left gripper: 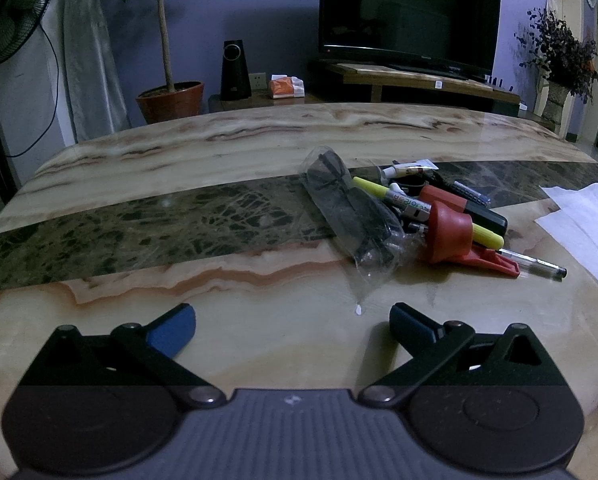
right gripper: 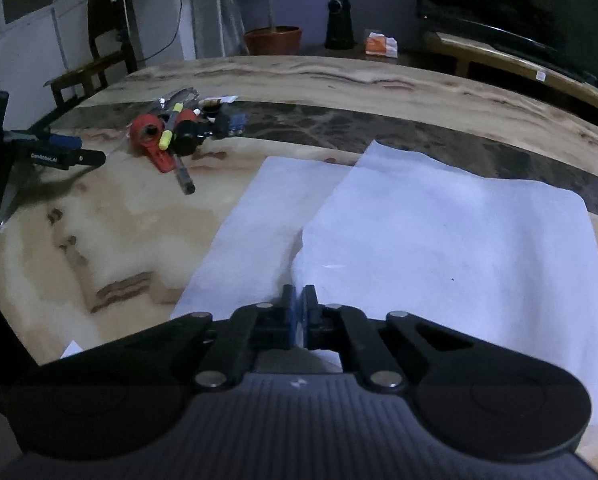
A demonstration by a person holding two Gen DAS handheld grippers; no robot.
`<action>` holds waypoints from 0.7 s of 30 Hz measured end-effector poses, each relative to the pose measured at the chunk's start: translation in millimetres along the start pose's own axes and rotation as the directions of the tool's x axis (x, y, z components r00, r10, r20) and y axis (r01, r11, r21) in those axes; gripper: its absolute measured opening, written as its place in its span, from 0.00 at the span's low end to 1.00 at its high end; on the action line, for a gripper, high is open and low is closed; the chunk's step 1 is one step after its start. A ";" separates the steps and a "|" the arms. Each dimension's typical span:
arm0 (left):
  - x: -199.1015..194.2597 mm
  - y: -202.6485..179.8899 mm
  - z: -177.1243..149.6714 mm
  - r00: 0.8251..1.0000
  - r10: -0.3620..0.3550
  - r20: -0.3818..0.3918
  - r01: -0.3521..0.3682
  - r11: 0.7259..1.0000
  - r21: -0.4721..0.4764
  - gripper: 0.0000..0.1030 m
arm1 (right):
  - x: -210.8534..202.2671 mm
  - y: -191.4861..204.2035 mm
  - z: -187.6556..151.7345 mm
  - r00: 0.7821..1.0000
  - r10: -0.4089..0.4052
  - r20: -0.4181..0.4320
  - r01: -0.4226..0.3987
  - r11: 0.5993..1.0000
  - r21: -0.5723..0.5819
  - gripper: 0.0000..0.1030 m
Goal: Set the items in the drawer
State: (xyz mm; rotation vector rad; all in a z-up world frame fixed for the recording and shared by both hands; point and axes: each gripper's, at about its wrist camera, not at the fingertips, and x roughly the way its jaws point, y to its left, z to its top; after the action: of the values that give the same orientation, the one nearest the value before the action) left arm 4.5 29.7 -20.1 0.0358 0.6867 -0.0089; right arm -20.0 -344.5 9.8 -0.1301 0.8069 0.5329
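The right gripper (right gripper: 297,312) has its jaws pressed together on the near edge of a paper sheet (right gripper: 439,248); a sliver of white shows between the pads. Paper is light, limp and easily creased, so an edge pinch like this will let the rest droop and drag; I judge it needs a slow carry. A second sheet (right gripper: 259,216) lies just left of it, partly under it.

The left gripper (left gripper: 293,326) hovers low over the table (left gripper: 179,168) with its jaws wide apart and nothing between them. Ahead of it and slightly right lies the pile (left gripper: 415,216): a crinkly clear bag (left gripper: 347,208) holding something dark, nearest the jaws; behind it yellow markers (left gripper: 487,236), a red tool (left gripper: 451,236) with a flat handle, a pen (left gripper: 535,262) and a small tube (left gripper: 411,169). The bag is probably slippery and soft, best taken across its bulk. The markers and pen are stiff, light and apt to roll; grip mid-barrel. The red tool looks rigid, its round body the surest hold.

The polished marble top is glossy and hard, so things will slide. No drawer shows in either view. Beyond the table stand a potted plant (left gripper: 171,100), a speaker (left gripper: 235,70) and a television (left gripper: 411,12).
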 end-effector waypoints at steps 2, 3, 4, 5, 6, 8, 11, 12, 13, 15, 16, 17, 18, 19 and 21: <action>0.0 0.0 0.0 1.000 0.000 0.000 0.000 1.000 0.000 1.00 | -2.0 -4.5 0.0 1.000 0.015 0.004 -0.015 0.999 0.033 0.04; 0.1 0.0 0.0 1.000 0.000 0.000 0.000 1.000 0.000 1.00 | -4.7 -5.6 0.5 1.000 0.013 0.016 -0.013 0.999 0.037 0.04; 0.1 0.0 0.0 1.000 0.000 0.000 0.000 1.000 0.000 1.00 | -7.5 -6.8 1.0 1.000 0.010 0.028 -0.012 0.999 0.041 0.03; 0.1 0.0 0.0 1.000 0.000 0.000 0.000 1.000 0.000 1.00 | -10.3 -7.9 1.5 0.999 0.008 0.040 -0.010 0.999 0.045 0.02; 0.1 0.0 0.0 1.000 0.000 0.000 0.000 1.000 0.000 1.00 | -13.1 -9.1 1.9 0.999 0.006 0.052 -0.008 0.999 0.049 0.01; 0.1 0.0 0.0 1.000 0.000 0.000 0.000 1.000 0.000 1.00 | -18.6 -11.4 2.9 0.997 0.001 0.075 -0.005 0.998 0.057 0.01; 0.0 0.0 0.0 1.000 0.000 0.000 0.000 1.000 0.000 1.00 | -24.6 -12.1 5.1 0.995 0.001 0.099 -0.007 0.998 0.063 0.01; -0.1 0.0 0.0 1.000 0.000 0.000 0.000 1.000 0.000 1.00 | -25.3 -10.5 6.1 0.995 0.004 0.101 -0.010 0.998 0.059 0.01; 0.0 0.0 0.0 1.000 0.000 0.000 0.000 1.000 0.000 1.00 | -26.1 -7.2 5.7 0.995 -0.004 0.104 0.000 0.999 0.039 0.01; 0.1 0.0 0.0 1.000 0.000 0.000 0.000 1.000 0.000 1.00 | -27.5 -3.0 5.7 0.994 -0.004 0.111 0.002 1.000 0.017 0.01; 0.1 0.1 0.0 1.000 0.000 0.000 0.000 1.000 0.000 1.00 | -28.6 -2.2 5.9 0.993 0.004 0.116 -0.006 1.000 0.017 0.01; 0.1 0.0 0.0 1.000 0.000 0.000 0.000 1.000 0.000 1.00 | -31.6 -0.9 6.7 0.992 0.005 0.129 -0.006 1.000 0.014 0.01; 0.0 0.0 0.0 1.000 0.000 0.000 0.000 1.000 0.000 1.00 | -36.5 0.5 7.4 0.989 0.018 0.146 -0.019 1.000 0.010 0.01; 0.0 0.0 -0.1 1.000 0.000 0.000 0.000 1.000 0.000 1.00 | -41.6 2.0 8.0 0.986 0.031 0.164 -0.032 0.999 0.004 0.01; 0.0 0.0 0.0 1.000 0.000 0.000 0.000 1.000 0.000 1.00 | -54.3 7.5 7.5 0.976 0.063 0.209 -0.057 0.998 -0.033 0.01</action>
State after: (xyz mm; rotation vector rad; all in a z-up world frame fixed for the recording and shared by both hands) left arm 4.5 29.7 -20.2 0.0358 0.6868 -0.0089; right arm -49.8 -357.6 54.6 -0.0729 0.5984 0.6039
